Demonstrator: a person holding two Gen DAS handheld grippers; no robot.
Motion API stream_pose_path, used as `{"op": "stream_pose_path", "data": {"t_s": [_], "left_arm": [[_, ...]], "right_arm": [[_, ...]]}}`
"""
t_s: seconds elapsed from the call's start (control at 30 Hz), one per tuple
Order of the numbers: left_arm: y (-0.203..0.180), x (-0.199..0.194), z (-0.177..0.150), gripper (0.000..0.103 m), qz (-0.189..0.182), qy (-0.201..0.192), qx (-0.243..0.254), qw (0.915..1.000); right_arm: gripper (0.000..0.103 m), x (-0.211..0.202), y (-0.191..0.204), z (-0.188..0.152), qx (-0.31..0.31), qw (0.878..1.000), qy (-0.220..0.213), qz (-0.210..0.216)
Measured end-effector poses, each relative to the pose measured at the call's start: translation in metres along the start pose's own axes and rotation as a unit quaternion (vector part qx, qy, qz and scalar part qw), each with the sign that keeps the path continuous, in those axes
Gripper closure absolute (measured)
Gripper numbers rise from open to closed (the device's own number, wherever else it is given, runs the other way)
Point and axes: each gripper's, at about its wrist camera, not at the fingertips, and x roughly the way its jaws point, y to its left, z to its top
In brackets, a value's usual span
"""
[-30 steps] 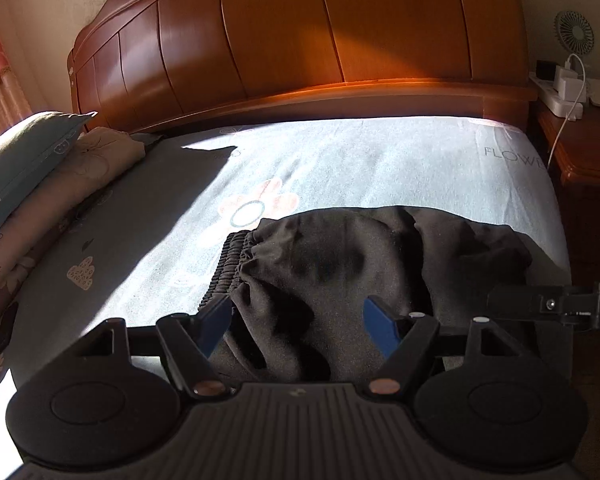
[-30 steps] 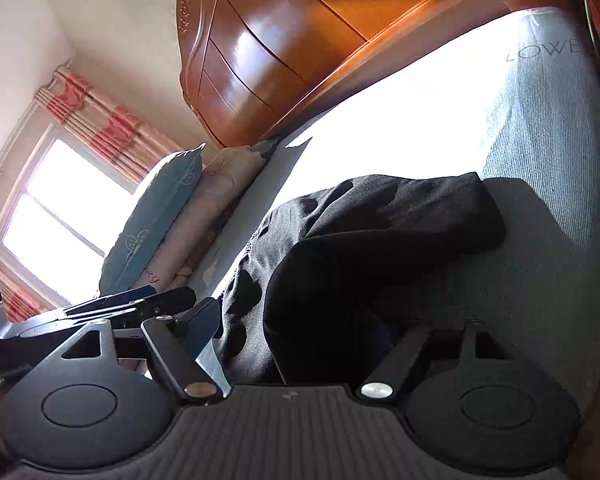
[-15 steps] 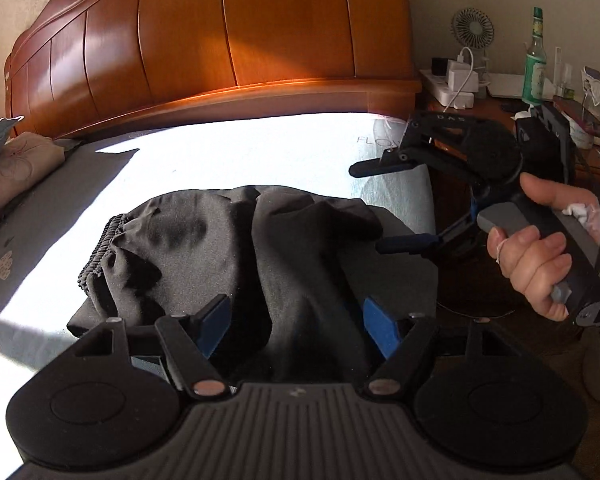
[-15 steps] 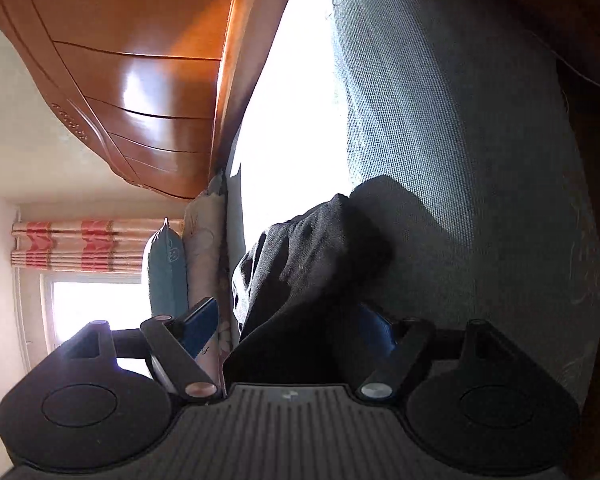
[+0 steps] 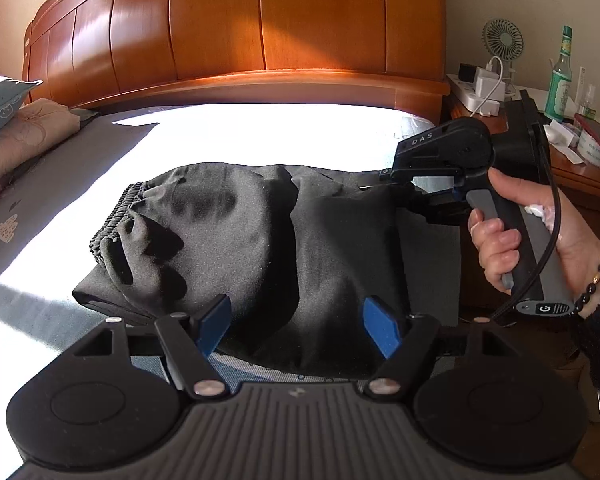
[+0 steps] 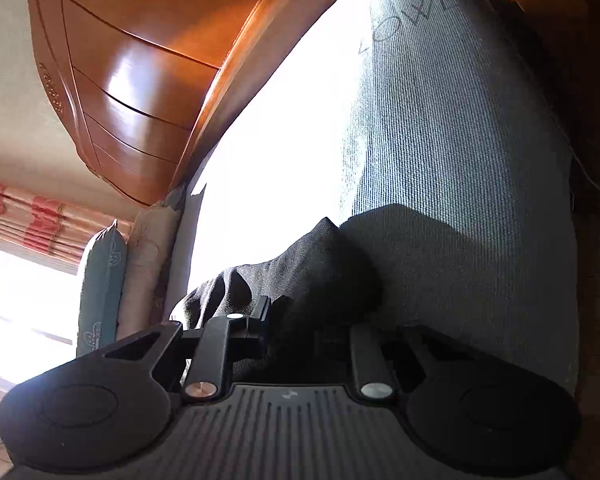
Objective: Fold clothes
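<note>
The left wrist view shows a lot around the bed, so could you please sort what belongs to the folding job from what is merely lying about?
Job:
black garment
bed
left gripper, open
right gripper, closed on the garment's edge

Lying about:
pillows
green bottle
small fan
power strip with chargers

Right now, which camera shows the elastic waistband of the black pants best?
The left wrist view: the gathered waistband lies sunlit and unobstructed on the bed. The right wrist view shows only a dark fold of the pants, no waistband.
</note>
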Motion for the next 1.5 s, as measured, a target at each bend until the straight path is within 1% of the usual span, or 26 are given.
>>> {"op": "stream_pose_path", "data": {"t_s": [0.07, 0.1, 0.2, 0.23, 0.27, 0.3, 0.33, 0.4, 0.43, 0.47, 0.5, 0.6, 0.7, 0.8, 0.87, 0.93, 1.0, 1.17, 1.23, 1.3, 1.33, 1.37, 1.4, 1.47, 1.5], "left_arm": [[0.004, -0.001, -0.002, 0.029, 0.001, -0.001, -0.004, 1.0000], [0.006, -0.002, -0.002, 0.029, 0.002, -0.001, -0.007, 1.0000], [0.009, -0.005, -0.005, 0.029, 0.003, 0.001, -0.014, 0.9999], [0.011, -0.006, -0.006, 0.029, 0.004, 0.001, -0.017, 0.9999], [0.012, -0.006, -0.007, 0.029, 0.005, 0.002, -0.019, 0.9998], [0.013, -0.007, -0.008, 0.029, 0.005, 0.002, -0.022, 0.9998], [0.014, -0.008, -0.009, 0.029, 0.006, 0.003, -0.024, 0.9997], [0.017, -0.010, -0.011, 0.028, 0.007, 0.004, -0.029, 0.9995], [0.018, -0.011, -0.012, 0.026, 0.008, 0.004, -0.031, 0.9995], [0.019, -0.012, -0.013, 0.025, 0.008, 0.005, -0.034, 0.9994], [0.021, -0.013, -0.013, 0.025, 0.009, 0.005, -0.036, 0.9993], [0.024, -0.015, -0.016, 0.025, 0.011, 0.007, -0.044, 0.9990], [0.024, -0.020, -0.020, 0.025, 0.013, 0.010, -0.049, 0.9987], [0.024, -0.028, -0.024, 0.025, 0.016, 0.010, -0.051, 0.9985], [0.024, -0.034, -0.027, 0.025, 0.018, 0.009, -0.053, 0.9984], [0.025, -0.040, -0.030, 0.025, 0.020, 0.007, -0.059, 0.9981], [0.027, -0.046, -0.034, 0.025, 0.021, 0.007, -0.069, 0.9974], [0.034, -0.059, -0.044, 0.025, 0.019, 0.009, -0.101, 0.9947], [0.038, -0.065, -0.048, 0.025, 0.019, 0.012, -0.117, 0.9929], [0.043, -0.071, -0.052, 0.025, 0.018, 0.013, -0.137, 0.9904], [0.044, -0.073, -0.054, 0.025, 0.019, 0.013, -0.142, 0.9896], [0.044, -0.076, -0.056, 0.025, 0.019, 0.013, -0.146, 0.9891], [0.044, -0.078, -0.058, 0.025, 0.020, 0.012, -0.149, 0.9885], [0.045, -0.084, -0.062, 0.025, 0.021, 0.012, -0.157, 0.9873], [0.046, -0.086, -0.064, 0.025, 0.021, 0.011, -0.160, 0.9867]], "right_arm": [[0.089, -0.005, 0.015, 0.010, -0.064, 0.997, -0.032, -0.004], [0.090, -0.007, 0.022, 0.014, -0.095, 0.994, -0.048, -0.006], [0.090, 0.002, 0.030, 0.030, -0.164, 0.984, -0.062, -0.044], [0.089, 0.008, 0.026, 0.032, -0.171, 0.982, -0.053, -0.056], [0.083, 0.013, 0.022, 0.035, -0.177, 0.981, -0.045, -0.067], [0.081, 0.010, 0.018, 0.036, -0.171, 0.982, -0.040, -0.067], [0.080, 0.008, 0.014, 0.036, -0.164, 0.983, -0.035, -0.068], [0.067, 0.002, 0.007, 0.037, -0.151, 0.986, -0.025, -0.067], [0.055, -0.006, 0.006, 0.035, -0.138, 0.989, -0.021, -0.053], [0.052, -0.014, 0.006, 0.032, -0.125, 0.991, -0.017, -0.039], [0.052, -0.022, 0.006, 0.029, -0.112, 0.993, -0.012, -0.025], [0.048, -0.037, 0.005, 0.006, -0.102, 0.994, 0.026, -0.003], [0.047, -0.044, -0.002, -0.022, -0.090, 0.994, 0.057, -0.005], [0.044, -0.050, -0.008, -0.049, -0.077, 0.993, 0.088, -0.007], [0.042, -0.055, -0.011, -0.067, -0.069, 0.993, 0.095, 0.013], [0.042, -0.056, -0.010, -0.077, -0.062, 0.992, 0.104, 0.024], [0.042, -0.053, -0.007, -0.086, -0.058, 0.991, 0.114, 0.033], [0.041, -0.052, -0.002, -0.102, -0.080, 0.989, 0.112, 0.051], [0.042, -0.053, -0.009, -0.102, -0.062, 0.990, 0.109, 0.068], [0.045, -0.054, -0.018, -0.100, -0.045, 0.989, 0.111, 0.084], [0.052, -0.053, -0.019, -0.099, -0.044, 0.989, 0.113, 0.080], [0.061, -0.053, -0.021, -0.098, -0.043, 0.989, 0.116, 0.076], [0.065, -0.053, -0.022, -0.097, -0.041, 0.989, 0.118, 0.072], [0.076, -0.051, -0.025, -0.095, -0.029, 0.990, 0.124, 0.064], [0.079, -0.050, -0.024, -0.095, -0.030, 0.990, 0.126, 0.058]]}}
